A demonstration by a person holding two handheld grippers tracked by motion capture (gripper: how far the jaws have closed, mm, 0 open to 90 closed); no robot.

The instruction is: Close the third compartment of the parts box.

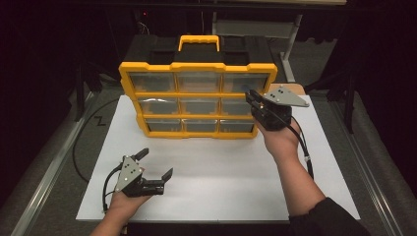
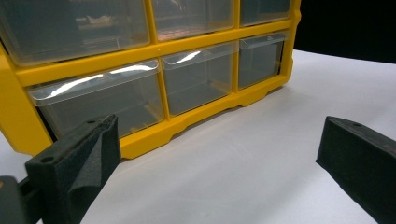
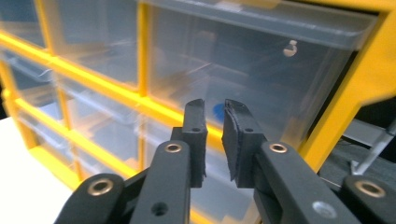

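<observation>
The yellow organizer stands upright at 12 o'clock on the white board, showing 9 clear drawers in 3 rows. My read is that the step in hand is the approach to one drawer: the right gripper is up against the right column, its jaws nearly closed with a thin gap and nothing between them. In the right gripper view its tips sit at the lower edge of the top-right drawer, where a small blue item shows through the plastic. The next move likely calls for catching that drawer's lip and drawing it straight out; the yellow frame bar just below could foul the jaws. The left gripper rests at 7 o'clock, spread wide and empty, well apart from the organizer. Cables trail behind both grippers.
</observation>
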